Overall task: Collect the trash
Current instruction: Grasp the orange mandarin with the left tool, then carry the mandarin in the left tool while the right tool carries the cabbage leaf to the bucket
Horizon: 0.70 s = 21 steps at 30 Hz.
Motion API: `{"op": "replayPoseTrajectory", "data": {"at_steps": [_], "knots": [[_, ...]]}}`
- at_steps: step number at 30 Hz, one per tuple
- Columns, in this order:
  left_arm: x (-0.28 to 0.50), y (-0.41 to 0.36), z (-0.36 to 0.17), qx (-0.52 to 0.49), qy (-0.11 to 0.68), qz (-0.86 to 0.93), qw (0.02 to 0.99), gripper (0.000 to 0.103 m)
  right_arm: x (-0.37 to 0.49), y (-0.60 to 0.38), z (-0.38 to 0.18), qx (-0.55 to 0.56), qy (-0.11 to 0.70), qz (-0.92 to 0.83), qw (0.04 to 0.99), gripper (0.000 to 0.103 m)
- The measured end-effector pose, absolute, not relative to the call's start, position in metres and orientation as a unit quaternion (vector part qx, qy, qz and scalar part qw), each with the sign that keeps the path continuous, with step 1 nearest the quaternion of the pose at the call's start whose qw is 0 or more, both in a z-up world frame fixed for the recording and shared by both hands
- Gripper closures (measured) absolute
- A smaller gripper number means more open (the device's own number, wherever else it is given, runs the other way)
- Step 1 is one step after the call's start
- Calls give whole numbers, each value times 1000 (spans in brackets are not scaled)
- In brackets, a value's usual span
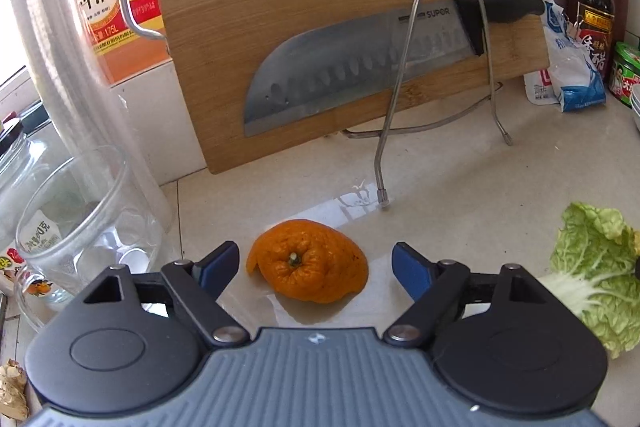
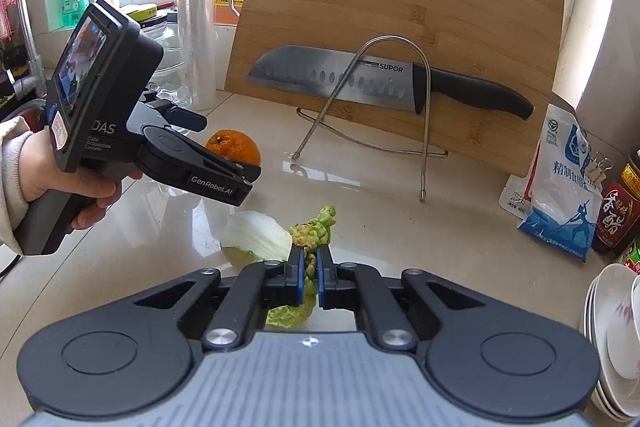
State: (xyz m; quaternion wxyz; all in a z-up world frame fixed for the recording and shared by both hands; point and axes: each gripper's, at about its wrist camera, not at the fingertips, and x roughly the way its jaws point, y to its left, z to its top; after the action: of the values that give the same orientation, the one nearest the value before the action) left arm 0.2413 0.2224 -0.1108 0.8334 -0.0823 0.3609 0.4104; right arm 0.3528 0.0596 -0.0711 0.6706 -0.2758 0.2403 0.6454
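Left tool: the left gripper point(image 1: 314, 267) had its 2 blue-padded jaws spread wide, nothing between the pads, hovering just short of the peel.
Right tool: the right gripper point(image 2: 309, 277) was clamped on a crinkled green-and-white cabbage leaf point(image 2: 308, 231), which stuck out toward 12 o'clock.
Peel location: the domed orange tangerine peel point(image 1: 310, 263), stem up, lay on the glossy beige countertop point(image 1: 460, 211), centred between the open jaws; the steel rack foot point(image 1: 384, 201) stood near at 1 o'clock, a clear glass cup point(image 1: 80, 227) at 9 o'clock.
Handling: likely light, hollow and soft, so it would probably crush a little.
Hold point: pinching across the dome's 2 sides looked best.
Risk: the shiny counter may let it slide.
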Motion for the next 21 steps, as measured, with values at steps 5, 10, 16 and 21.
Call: {"op": "replayPoseTrajectory", "data": {"at_steps": [5,10,16,21], "knots": [[240,229,-115,-100,364,415,828,43,352,59,-71,-274,240,646,671,95],[231,222,-111,-102,364,404,833,53,352,57,-69,-275,239,643,673,95],[216,206,-95,-99,371,368,847,57,350,49,-62,-282,238,638,676,95],[204,181,-76,-86,380,314,866,58,346,28,-54,-281,241,627,685,95]]}}
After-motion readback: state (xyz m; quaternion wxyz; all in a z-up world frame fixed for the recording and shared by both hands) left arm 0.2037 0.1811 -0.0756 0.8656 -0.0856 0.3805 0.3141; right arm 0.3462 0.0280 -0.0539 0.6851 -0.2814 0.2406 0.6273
